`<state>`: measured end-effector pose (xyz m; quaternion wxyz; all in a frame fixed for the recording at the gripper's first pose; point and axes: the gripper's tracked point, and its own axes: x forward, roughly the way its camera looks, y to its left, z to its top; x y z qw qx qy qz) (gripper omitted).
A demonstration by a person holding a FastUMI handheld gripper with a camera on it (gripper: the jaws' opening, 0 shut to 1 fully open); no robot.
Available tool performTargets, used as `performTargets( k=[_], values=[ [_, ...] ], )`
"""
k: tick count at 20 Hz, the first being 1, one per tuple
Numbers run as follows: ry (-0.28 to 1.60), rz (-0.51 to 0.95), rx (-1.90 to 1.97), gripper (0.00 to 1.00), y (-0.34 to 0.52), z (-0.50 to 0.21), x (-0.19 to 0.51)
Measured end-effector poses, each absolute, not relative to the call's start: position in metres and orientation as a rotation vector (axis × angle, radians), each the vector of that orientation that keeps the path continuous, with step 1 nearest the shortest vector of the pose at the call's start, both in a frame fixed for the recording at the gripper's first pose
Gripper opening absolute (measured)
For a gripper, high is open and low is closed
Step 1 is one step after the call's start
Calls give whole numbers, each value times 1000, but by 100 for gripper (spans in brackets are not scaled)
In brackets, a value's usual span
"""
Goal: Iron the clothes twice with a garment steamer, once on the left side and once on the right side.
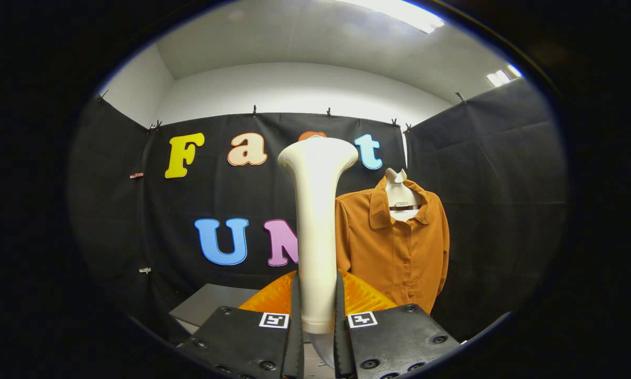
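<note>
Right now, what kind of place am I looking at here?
Probably a staged demo booth rather than a home: black cloth walls are clipped up around it, and an orange button-up shirt hangs on a white bust form. The gripper has its jaws shut on a cream flared-head garment steamer.

Black cloth [504, 173] hangs all round the booth, pinned along its top edge by a row of small dark clips [328, 112], with a few folds and creases showing where the panels meet at the corners. Two more little clips [136, 175] sit on the left-hand panel, one above the other and well apart. Above the cloth the wall [294, 87] is plain white, running up to a pale ceiling where a bright strip light [399, 11] glows, and a smaller light [499, 77] shines off to the right. Low down on the left stands a grey desk [210, 302], its flat top bare where it can be seen.
</note>
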<state>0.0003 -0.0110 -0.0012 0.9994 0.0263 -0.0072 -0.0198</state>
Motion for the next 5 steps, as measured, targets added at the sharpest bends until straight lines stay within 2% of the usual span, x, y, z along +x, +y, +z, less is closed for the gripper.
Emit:
performTargets(
  k=[5],
  values=[
    [-15, -44, 55, 26, -11, -2, 0]
  ],
)
